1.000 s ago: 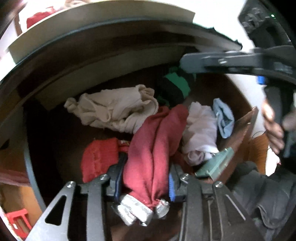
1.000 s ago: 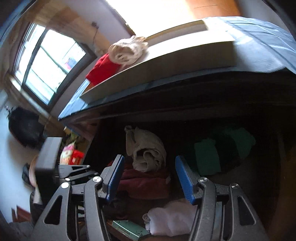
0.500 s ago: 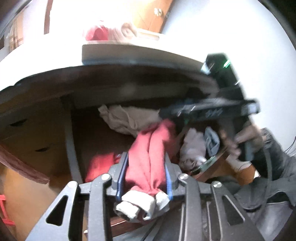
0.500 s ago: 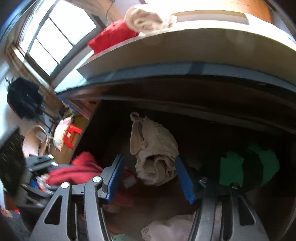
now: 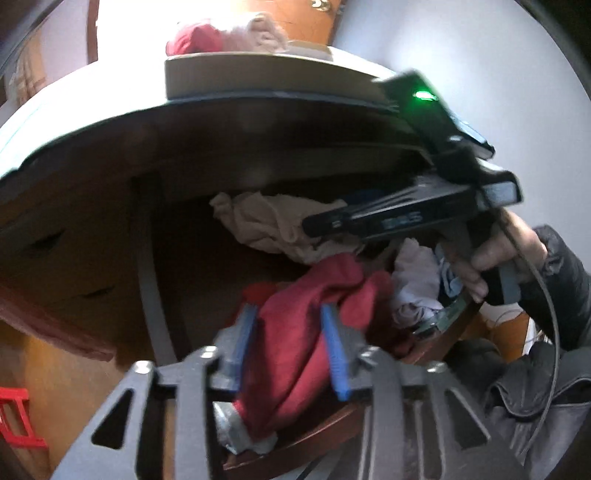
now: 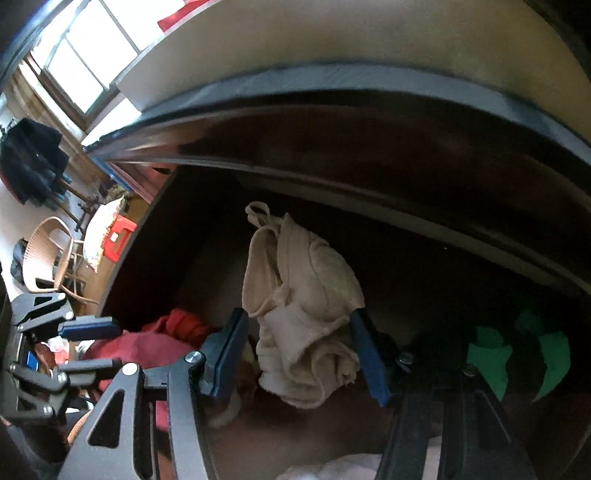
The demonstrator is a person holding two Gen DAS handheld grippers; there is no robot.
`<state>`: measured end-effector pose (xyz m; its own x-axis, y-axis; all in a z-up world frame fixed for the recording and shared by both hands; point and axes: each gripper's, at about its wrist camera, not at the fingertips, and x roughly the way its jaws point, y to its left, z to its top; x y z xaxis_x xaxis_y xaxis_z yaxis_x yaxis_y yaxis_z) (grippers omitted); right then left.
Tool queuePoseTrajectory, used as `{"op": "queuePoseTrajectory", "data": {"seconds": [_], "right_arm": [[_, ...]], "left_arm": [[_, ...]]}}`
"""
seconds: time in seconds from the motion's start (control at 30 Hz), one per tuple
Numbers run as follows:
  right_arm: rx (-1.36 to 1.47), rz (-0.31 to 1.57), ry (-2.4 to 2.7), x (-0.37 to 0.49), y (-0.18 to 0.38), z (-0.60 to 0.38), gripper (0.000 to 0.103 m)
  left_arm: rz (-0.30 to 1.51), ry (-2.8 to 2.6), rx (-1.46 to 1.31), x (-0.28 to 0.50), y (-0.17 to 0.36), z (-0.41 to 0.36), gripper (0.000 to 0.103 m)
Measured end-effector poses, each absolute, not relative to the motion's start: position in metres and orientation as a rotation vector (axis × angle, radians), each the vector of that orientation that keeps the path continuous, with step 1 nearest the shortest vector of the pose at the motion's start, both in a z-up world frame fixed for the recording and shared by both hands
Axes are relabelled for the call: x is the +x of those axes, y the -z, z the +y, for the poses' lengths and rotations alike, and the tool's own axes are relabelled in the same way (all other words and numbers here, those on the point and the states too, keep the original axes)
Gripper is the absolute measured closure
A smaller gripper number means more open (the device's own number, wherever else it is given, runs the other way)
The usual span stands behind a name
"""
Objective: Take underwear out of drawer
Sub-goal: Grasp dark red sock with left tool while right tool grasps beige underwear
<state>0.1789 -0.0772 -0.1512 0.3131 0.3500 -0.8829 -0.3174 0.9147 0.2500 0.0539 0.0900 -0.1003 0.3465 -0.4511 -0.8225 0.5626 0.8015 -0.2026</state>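
Note:
A dark red underwear [image 5: 295,373] with a grey waistband hangs over the drawer's front edge [image 5: 314,439]. It lies between the blue pads of my left gripper [image 5: 290,343], whose jaws are opening, and the pads flank it without squeezing. A beige underwear [image 6: 306,314] lies crumpled in the drawer, in the gap of my right gripper [image 6: 299,325], which is open and apart from it on both sides. The left wrist view shows the same beige piece [image 5: 266,225] under the right gripper [image 5: 406,218], held by a hand [image 5: 495,258].
In the drawer also lie a green and black garment [image 6: 517,354] at the right and a white garment [image 5: 417,291]. Red and beige clothes [image 5: 229,35] sit on the cabinet top, which overhangs the drawer. A red stool [image 5: 14,417] and a chair [image 6: 48,254] stand at the left.
My left gripper pulled the red underwear back over the drawer's front, and its jaws have widened. My right gripper came down into the drawer around the beige underwear.

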Motion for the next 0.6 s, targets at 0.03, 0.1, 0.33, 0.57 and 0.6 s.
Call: {"op": "queuePoseTrajectory", "data": {"seconds": [0.03, 0.1, 0.33, 0.57, 0.6], "right_arm": [[0.024, 1.179, -0.44, 0.18, 0.153, -0.074, 0.043], [-0.005, 1.195, -0.445, 0.186, 0.158, -0.064, 0.043], [-0.099, 1.224, -0.459, 0.195, 0.171, -0.043, 0.029], [-0.21, 1.203, -0.442, 0.202, 0.181, -0.021, 0.027], [-0.233, 1.201, -0.434, 0.202, 0.182, -0.018, 0.027]], "left_arm": [[1.006, 0.669, 0.136, 0.052, 0.097, 0.089, 0.047], [0.96, 0.711, 0.161, 0.047, 0.088, 0.086, 0.032], [1.047, 0.729, 0.344, 0.051, 0.105, 0.069, 0.024], [1.193, 0.699, 0.424, 0.057, 0.136, 0.06, 0.047], [1.192, 0.696, 0.426, 0.057, 0.135, 0.059, 0.052]]}}
